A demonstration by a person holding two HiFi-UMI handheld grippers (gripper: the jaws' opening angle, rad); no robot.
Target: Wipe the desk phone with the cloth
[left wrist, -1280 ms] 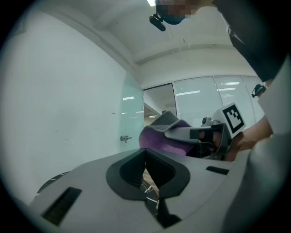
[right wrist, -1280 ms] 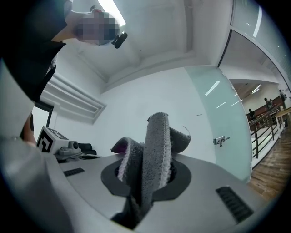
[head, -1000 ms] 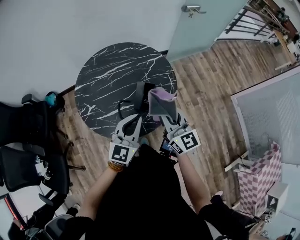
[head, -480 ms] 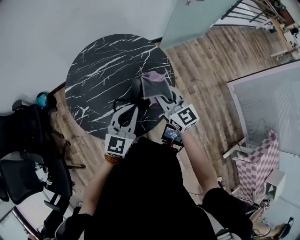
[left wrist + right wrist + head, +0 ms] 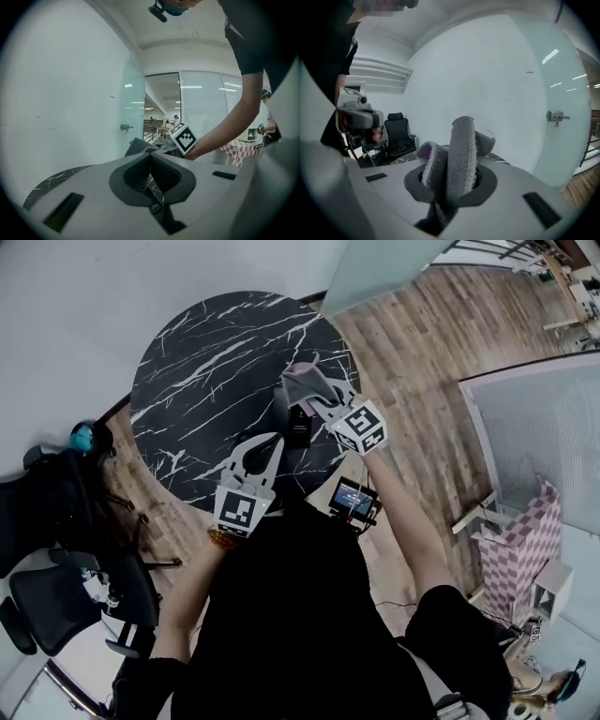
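At the near edge of the round black tabletop (image 5: 202, 352), the phone (image 5: 298, 425) stands as a dark block between the two claws. The right claw (image 5: 321, 401) is clenched on the cloth (image 5: 305, 382). In its own view the grey cloth with its purple inner face bulges up in thick folds from between the jaws. The left claw (image 5: 274, 441) has its tips pressed together and grasps nothing; through the gap behind the tips only the veined black top shows.

From the head view, the bunched cloth hangs over the far upper end of the phone. It looks to be touching it or just above it; which of the two cannot be told. The phone's long side seems to run away from the person, slanting a little to the left, so the bulk of it lies on the near side of the cloth.

The right claw is plainly the nearer one and carries the tool. A wipe would likely call for drawing the cloth back along that long side towards the person. The left claw sits just beside the phone's near end and could steady it if it slides.
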